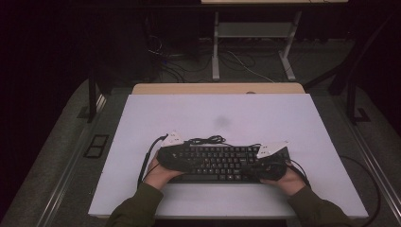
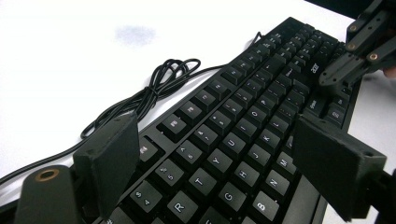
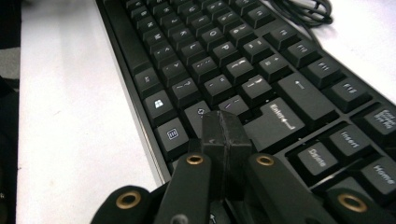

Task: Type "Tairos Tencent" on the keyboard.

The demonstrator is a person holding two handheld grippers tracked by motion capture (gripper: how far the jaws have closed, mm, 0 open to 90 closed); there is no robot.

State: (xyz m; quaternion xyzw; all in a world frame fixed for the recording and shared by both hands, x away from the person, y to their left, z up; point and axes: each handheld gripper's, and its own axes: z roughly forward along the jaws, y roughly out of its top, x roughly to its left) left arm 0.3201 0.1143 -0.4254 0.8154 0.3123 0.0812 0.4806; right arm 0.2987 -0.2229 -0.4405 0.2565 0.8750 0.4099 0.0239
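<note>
Black keyboard (image 1: 222, 163) near tabletop (image 1: 217, 113) front edge. My left gripper (image 2: 219, 154) wide open over keys; my right gripper (image 3: 223, 128) closed, empty, tip over keys.

**Keyboard at the near edge of the table**

The keyboard (image 1: 222, 163) lies on the table (image 1: 265, 118), at its near side, roughly centred left to right, long side along the near edge. Its cable (image 1: 205, 140) lies bundled on the table just behind the keyboard's back edge, left of centre. The left gripper (image 2: 219, 163) is over the keyboard's left end, its jaws standing wide apart on either side of the letter keys. The right gripper (image 3: 223, 128) is over the right end, jaws together, tips just by the Enter key. Behind the table stands a desk frame (image 1: 253, 42), well apart, with loose cables on the floor to its left.
</note>
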